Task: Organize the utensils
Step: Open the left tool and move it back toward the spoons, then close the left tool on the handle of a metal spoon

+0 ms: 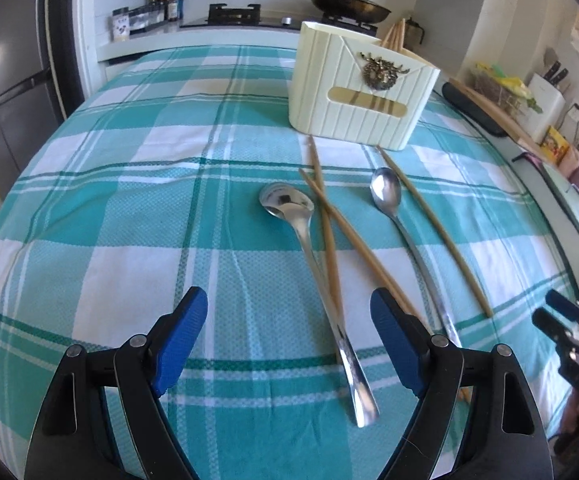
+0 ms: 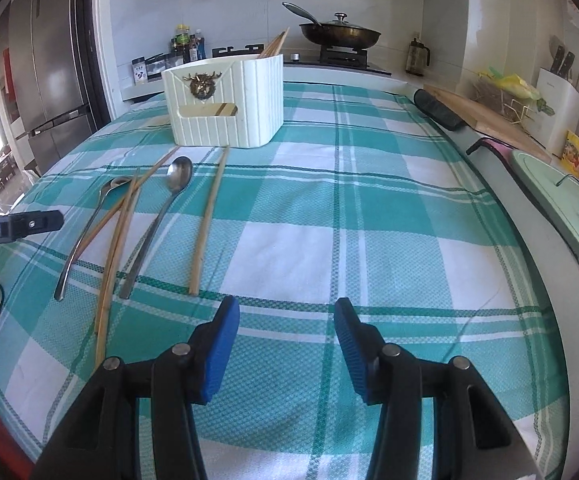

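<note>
- Teal-and-white checked tablecloth (image 1: 137, 216) covers the whole table and carries everything below.
- Cream ribbed utensil holder (image 1: 353, 96) stands upright at the far side of the cloth, with wooden chopsticks (image 1: 394, 34) sticking out of its top.
- Left gripper (image 1: 289, 344) hangs low over the near part of the cloth, its blue pads spread wide with nothing pinched; the large spoon's handle runs between them.
- Right gripper (image 2: 287, 344) is parted about halfway over bare cloth, holding nothing, to the right of the loose utensils.
- Large spoon (image 1: 309, 248) lies bowl toward the holder, just left of the crossed chopsticks.
- Two crossed chopsticks (image 1: 341, 228) lie flat between the two spoons.
- Small spoon (image 1: 399, 220) lies to their right.
- Single chopstick (image 1: 433, 232) lies rightmost, apart from the others.
</note>
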Available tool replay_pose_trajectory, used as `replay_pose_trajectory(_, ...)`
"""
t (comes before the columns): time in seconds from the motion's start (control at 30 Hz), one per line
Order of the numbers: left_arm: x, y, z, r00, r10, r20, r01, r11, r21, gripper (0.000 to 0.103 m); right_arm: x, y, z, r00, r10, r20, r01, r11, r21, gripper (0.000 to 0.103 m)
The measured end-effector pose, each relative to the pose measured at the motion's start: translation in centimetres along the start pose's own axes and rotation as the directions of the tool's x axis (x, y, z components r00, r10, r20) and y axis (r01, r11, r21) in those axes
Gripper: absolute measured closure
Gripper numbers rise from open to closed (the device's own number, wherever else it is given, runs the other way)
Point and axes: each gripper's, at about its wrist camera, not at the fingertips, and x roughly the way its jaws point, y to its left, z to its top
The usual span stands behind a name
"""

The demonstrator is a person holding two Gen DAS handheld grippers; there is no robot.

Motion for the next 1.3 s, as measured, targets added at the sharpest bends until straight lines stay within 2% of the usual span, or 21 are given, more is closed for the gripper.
replay_pose_trajectory(0.1,1.7,0.2,0.7,0.998,0.059,0.000,-0.059,0.998,-0.007,0.028,0.2,0.5,-0.1,1.000,0.007,-0.008,-0.007,1.000,-0.006,0.053)
replay_pose_trajectory(0.17,2.6,0.3,0.9,0.997,0.078,-0.008,-0.078,0.997,0.001,0.037,0.3,0.6,-0.1,1.000,0.006,-0.009,-0.007,1.000,-0.010,0.053)
replay_pose_trajectory(0.4,2.7,-0.4,0.8,0.997,0.072,-0.018,-0.072,0.997,0.030,0.040,0.7,0.2,-0.2,1.000,0.012,-0.023,-0.011,1.000,0.017,0.053)
replay_pose_trajectory(0.5,3.3,-0.9,0.8,0.994,0.105,-0.027,-0.103,0.993,0.057,0.040,1.1,0.1,-0.1,0.999,0.015,-0.029,-0.014,1.000,0.022,0.053)
replay_pose_trajectory(0.63,3.5,-0.6,0.6,0.994,0.100,-0.046,-0.098,0.994,0.053,0.040,1.1,0.3,-0.1,0.999,0.023,-0.027,-0.023,1.000,0.013,0.053)
replay_pose_trajectory(0.7,3.2,0.0,0.7,0.995,0.078,-0.055,-0.075,0.996,0.043,0.043,1.0,0.1,-0.2,0.999,0.024,-0.022,-0.024,1.000,0.018,0.053)
replay_pose_trajectory(0.73,3.1,0.2,0.7,0.996,0.069,-0.058,-0.067,0.997,0.039,0.048,0.9,0.0,-0.2,1.000,0.023,-0.020,-0.023,0.999,0.024,0.053)
replay_pose_trajectory(0.77,3.1,0.5,0.7,0.996,0.058,-0.063,-0.056,0.998,0.035,0.058,0.9,-0.2,-0.2,1.000,0.022,-0.019,-0.021,0.999,0.031,0.053)
replay_pose_trajectory(0.8,3.1,0.7,0.7,0.996,0.051,-0.066,-0.049,0.998,0.032,0.064,0.9,-0.4,-0.2,1.000,0.021,-0.019,-0.021,0.999,0.038,0.053)
replay_pose_trajectory(0.87,3.0,1.1,0.8,0.996,0.043,-0.072,-0.042,0.999,0.024,0.085,0.9,-0.7,-0.3,1.000,0.019,-0.021,-0.018,0.999,0.049,0.053)
replay_pose_trajectory(0.93,3.1,1.6,0.9,0.996,0.013,-0.084,-0.013,1.000,0.003,0.096,1.0,-0.9,-0.3,1.000,0.019,-0.024,-0.018,0.998,0.057,0.053)
replay_pose_trajectory(1.03,3.1,2.4,1.0,0.995,-0.025,-0.092,0.023,0.999,-0.032,0.098,0.9,-0.8,-0.3,1.000,0.017,-0.021,-0.016,0.999,0.050,0.053)
replay_pose_trajectory(1.17,3.2,4.2,1.1,0.989,-0.107,-0.101,0.092,0.986,-0.137,0.098,0.8,-0.4,-0.3,1.000,0.015,-0.019,-0.014,0.999,0.034,0.053)
replay_pose_trajectory(1.3,3.1,5.8,1.3,0.988,-0.123,-0.098,0.102,0.975,-0.196,0.097,0.8,-0.3,-0.3,1.000,0.012,-0.020,-0.012,1.000,0.029,0.053)
